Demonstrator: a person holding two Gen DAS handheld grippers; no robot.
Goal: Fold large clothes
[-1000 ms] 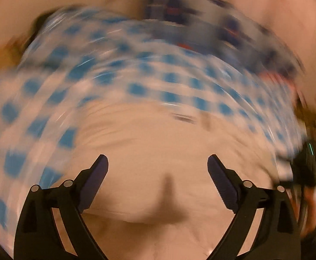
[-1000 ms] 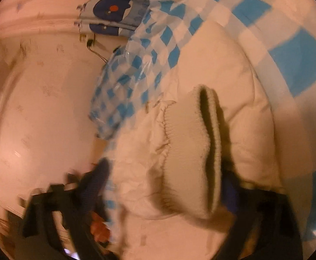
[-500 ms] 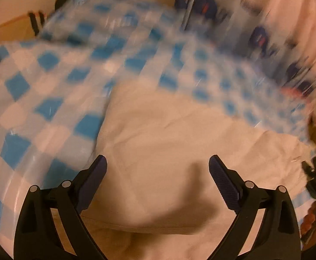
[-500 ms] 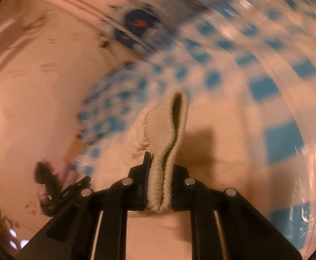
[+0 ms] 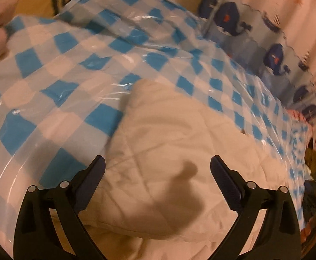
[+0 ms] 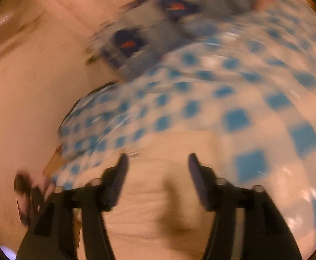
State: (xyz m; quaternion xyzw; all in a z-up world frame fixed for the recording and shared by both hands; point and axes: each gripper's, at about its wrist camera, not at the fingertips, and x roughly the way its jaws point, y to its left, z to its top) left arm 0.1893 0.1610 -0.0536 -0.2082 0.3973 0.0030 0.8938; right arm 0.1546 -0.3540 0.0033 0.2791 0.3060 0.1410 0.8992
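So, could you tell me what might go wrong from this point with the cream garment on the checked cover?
1. The right tongs are opening with nothing between them, so a freshly laid fold in the cream garment may spring back.
2. The glossy plastic over the blue checked cover looks slippery; the garment could slide when tugged.
3. The left tongs hang open above smooth fabric and may pinch several layers at once.

Blue-and-white checked plastic-covered surface [image 5: 71,69], cream padded garment [image 5: 168,151] spread directly on it.
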